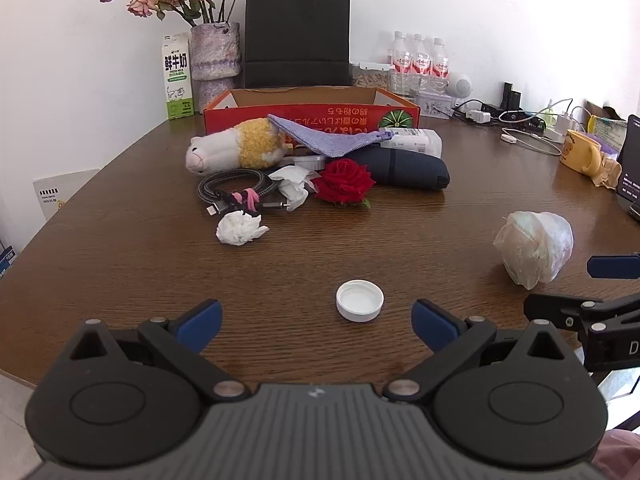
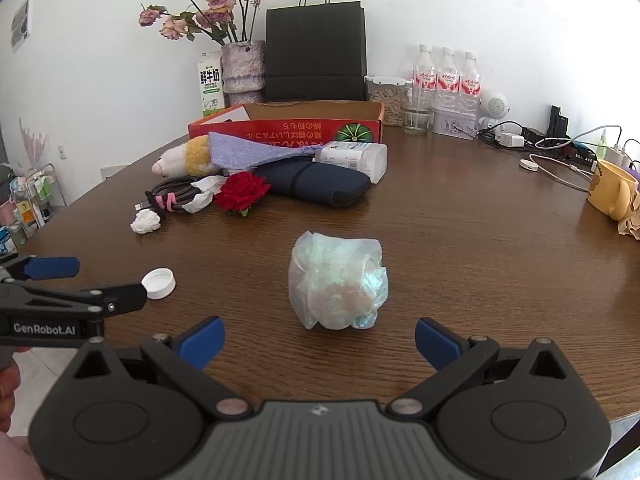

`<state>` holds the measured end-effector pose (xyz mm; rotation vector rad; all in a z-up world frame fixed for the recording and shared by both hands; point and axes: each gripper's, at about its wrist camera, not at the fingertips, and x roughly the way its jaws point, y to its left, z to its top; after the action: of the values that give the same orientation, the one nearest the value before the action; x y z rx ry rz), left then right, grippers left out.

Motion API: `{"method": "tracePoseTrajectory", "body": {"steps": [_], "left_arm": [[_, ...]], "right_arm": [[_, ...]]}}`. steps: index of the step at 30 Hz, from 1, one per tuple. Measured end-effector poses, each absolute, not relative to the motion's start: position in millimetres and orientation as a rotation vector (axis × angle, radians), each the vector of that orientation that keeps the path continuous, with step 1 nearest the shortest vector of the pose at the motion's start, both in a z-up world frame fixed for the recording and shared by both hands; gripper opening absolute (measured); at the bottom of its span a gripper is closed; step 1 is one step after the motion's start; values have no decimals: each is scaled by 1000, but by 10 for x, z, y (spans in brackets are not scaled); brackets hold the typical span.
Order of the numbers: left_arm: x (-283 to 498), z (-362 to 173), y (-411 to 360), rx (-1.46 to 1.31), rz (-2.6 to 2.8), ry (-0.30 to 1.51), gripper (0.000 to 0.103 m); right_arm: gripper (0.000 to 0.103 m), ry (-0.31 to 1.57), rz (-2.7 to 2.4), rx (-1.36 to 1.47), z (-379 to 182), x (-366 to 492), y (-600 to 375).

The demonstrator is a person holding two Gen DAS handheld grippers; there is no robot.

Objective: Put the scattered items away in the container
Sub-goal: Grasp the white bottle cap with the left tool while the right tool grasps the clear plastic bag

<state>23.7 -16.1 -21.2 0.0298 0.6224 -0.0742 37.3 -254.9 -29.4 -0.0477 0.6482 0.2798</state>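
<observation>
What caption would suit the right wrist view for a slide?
Open right gripper faces a crumpled plastic bag on the wooden table, red cardboard box behind.

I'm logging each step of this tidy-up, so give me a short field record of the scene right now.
container: red cardboard box, open, at the table's far side
left gripper: open, empty, white cap just ahead
right gripper: open, empty, crumpled plastic bag just ahead
pile before box: plush toy, purple cloth, red rose, coiled cable
</observation>
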Motion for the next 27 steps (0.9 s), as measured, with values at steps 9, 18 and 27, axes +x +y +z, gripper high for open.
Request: {"method": "tracePoseTrajectory", "body": {"steps": [9, 18, 27], "left_arm": [[395, -327, -248, 54, -105, 655, 73], [472, -320, -303, 64, -144, 633, 44], [559, -304, -292, 60, -164, 638, 30]], "right_arm": [[99, 661, 278, -49, -383, 571, -2553], [92, 650, 287, -40, -401, 724, -2566], [54, 653, 318, -32, -387, 849, -2525]]}}
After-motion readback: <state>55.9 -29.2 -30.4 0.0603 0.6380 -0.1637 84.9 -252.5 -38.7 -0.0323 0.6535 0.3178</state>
